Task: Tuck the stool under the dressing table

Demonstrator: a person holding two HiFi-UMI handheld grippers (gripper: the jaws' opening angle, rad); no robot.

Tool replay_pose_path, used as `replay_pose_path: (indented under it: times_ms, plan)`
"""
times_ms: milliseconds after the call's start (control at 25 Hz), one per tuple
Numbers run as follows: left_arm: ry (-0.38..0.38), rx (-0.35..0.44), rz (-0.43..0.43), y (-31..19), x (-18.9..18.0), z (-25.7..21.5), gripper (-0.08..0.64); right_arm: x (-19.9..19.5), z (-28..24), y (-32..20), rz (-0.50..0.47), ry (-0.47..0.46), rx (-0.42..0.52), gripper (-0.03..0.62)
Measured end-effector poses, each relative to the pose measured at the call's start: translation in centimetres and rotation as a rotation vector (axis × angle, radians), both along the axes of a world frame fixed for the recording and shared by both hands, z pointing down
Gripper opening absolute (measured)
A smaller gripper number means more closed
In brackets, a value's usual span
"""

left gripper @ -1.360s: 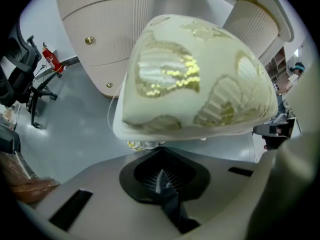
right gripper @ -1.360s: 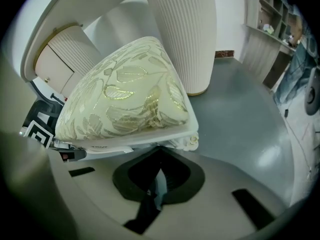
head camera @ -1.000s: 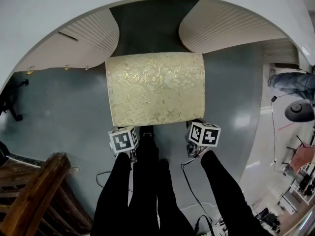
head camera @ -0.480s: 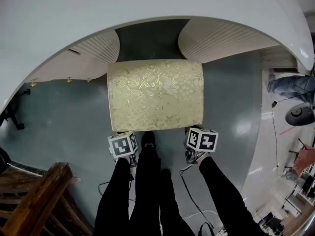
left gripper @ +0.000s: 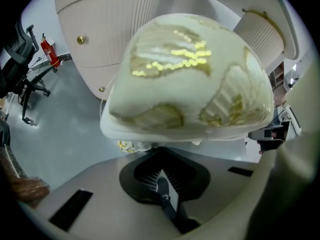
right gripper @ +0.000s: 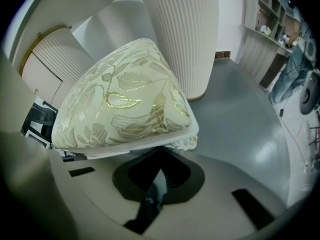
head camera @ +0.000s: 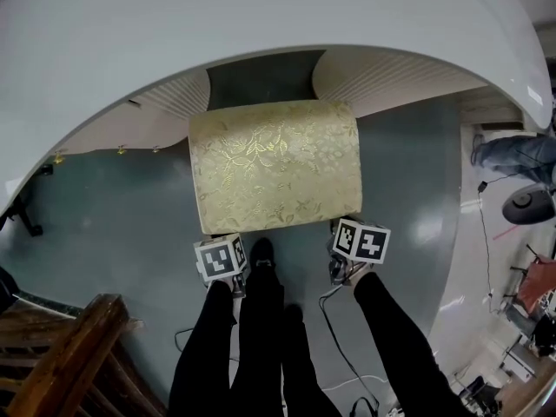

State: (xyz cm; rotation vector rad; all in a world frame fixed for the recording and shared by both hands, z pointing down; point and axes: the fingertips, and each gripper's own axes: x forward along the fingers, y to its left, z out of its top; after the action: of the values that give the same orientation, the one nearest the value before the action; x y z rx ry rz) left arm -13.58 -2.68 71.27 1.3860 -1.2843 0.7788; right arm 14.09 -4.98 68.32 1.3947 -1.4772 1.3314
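Both black-sleeved arms (head camera: 204, 346) extend forward, parallel. The left gripper (head camera: 219, 257) and right gripper (head camera: 359, 240) each clamp a near corner of the stool (head camera: 274, 165). Ahead of the fingers, its padded rectangular seat, cream with a gold leaf pattern, reaches the curved rim of the glossy white dressing table (head camera: 261, 24), between ribbed rounded pedestals (head camera: 391, 72).

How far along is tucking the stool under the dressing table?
Done: the stool faces the kneehole, its far edge level with the fluted pedestals. In hand: left gripper and right gripper sit at its near corners. To do: most of the stool lies outside the dressing table.
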Motion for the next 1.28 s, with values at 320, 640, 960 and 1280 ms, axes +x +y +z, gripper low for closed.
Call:
replay_pose_path:
  times_ms: [320, 640, 960, 1280]
  plan:
    - [-0.009, 0.021, -0.013, -5.0, -0.8, -0.9, 0.008, -0.9, -0.4, -3.1, -0.042, 0.0, 0.006, 0.004]
    - [-0.003, 0.051, 0.016, -7.1, 0.2, -1.3, 0.008, -1.0, -0.5, -4.7, -0.087, 0.013, 0.012, 0.005]
    - [0.023, 0.044, 0.011, -7.3, 1.6, -1.3, 0.008, -0.2, -0.7, -5.9, -0.04, 0.006, 0.017, 0.005]
    - [0.03, 0.049, 0.008, -7.6, 1.8, -1.2, 0.008, -0.2, -0.7, -6.4, -0.016, -0.009, 0.035, 0.005]
